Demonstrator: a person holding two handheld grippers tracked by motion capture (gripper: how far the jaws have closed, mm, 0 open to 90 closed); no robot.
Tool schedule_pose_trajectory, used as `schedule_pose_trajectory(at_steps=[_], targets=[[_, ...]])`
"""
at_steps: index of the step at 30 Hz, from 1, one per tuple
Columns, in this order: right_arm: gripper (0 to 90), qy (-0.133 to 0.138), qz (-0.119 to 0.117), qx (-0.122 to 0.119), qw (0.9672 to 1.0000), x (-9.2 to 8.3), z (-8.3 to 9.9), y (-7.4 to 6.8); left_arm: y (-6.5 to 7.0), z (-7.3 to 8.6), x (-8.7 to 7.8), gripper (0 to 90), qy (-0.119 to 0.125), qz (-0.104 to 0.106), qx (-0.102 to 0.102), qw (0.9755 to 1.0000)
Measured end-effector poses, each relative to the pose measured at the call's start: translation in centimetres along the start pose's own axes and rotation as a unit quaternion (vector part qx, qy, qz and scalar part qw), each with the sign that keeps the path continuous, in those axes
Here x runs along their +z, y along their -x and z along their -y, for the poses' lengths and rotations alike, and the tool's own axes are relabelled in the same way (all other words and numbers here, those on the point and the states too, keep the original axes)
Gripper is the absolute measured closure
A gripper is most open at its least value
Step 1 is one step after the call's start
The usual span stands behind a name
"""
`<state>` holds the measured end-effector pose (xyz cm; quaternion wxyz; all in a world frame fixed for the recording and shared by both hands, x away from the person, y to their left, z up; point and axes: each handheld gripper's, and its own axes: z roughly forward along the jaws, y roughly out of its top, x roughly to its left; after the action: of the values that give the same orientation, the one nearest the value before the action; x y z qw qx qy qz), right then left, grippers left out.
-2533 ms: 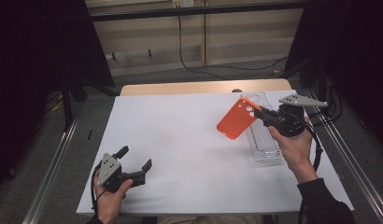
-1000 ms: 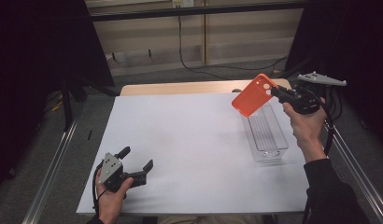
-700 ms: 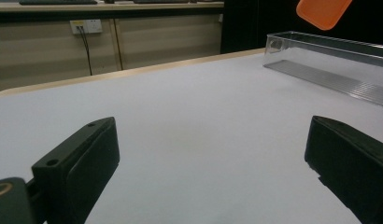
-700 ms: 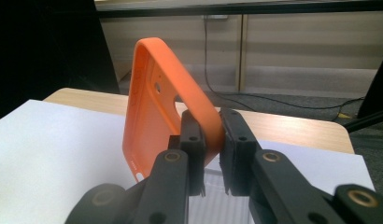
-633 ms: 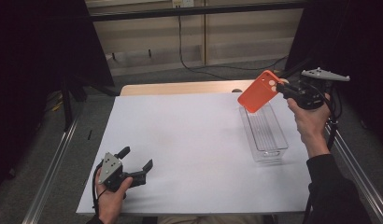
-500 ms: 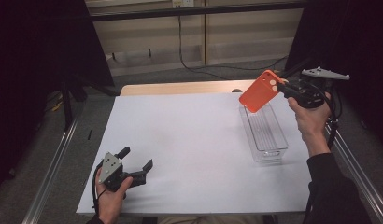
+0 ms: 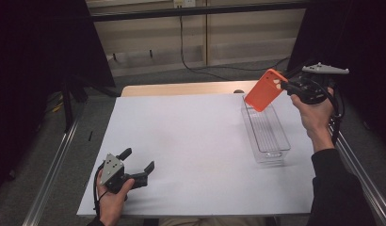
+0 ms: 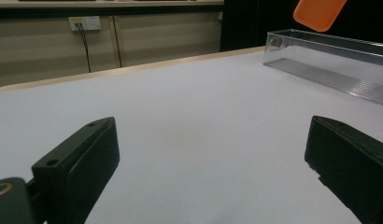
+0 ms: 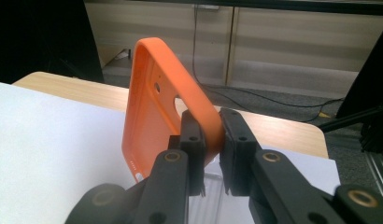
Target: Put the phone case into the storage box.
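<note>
An orange phone case [image 7: 263,89] hangs in the air above the far end of a clear plastic tray [image 7: 266,133] at the table's right side. My right gripper [image 7: 286,86] is shut on the case's edge; in the right gripper view the two pads [image 9: 195,133] clamp the rim of the orange phone case [image 9: 159,107]. My left gripper [image 7: 138,161] rests near the table's front left edge, open, with nothing between its jaws. From the left gripper view the clear tray [image 8: 329,63] lies far right with the orange case [image 8: 318,13] above it.
A white sheet [image 7: 181,150] covers the table, with a strip of bare wood [image 7: 181,88] along the far edge. Metal rails [image 7: 54,165] run along both sides. A cable [image 7: 186,52] and a wall socket [image 8: 83,22] are beyond the table.
My right hand has carried the orange case up and toward the far right, from over the tray's middle to above its far end. The left gripper has stayed still.
</note>
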<state>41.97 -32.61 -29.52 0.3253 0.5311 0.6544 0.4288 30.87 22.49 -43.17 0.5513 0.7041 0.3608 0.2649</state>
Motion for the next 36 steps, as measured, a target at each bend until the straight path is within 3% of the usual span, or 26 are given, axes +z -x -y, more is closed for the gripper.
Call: schedule_pose_trajectory(at_steps=[25,36], targets=[[80.3,-0.046,0.013,-0.041,0.998,3.4,0.5,1.0,0.1,0.0,0.0,3.2,-0.003,0.001,0.002,1.0],[80.4,-0.063,0.024,-0.061,0.9959,5.0,0.4,0.8,0.0,0.0,0.0,3.3,-0.003,0.0,0.006,1.0]])
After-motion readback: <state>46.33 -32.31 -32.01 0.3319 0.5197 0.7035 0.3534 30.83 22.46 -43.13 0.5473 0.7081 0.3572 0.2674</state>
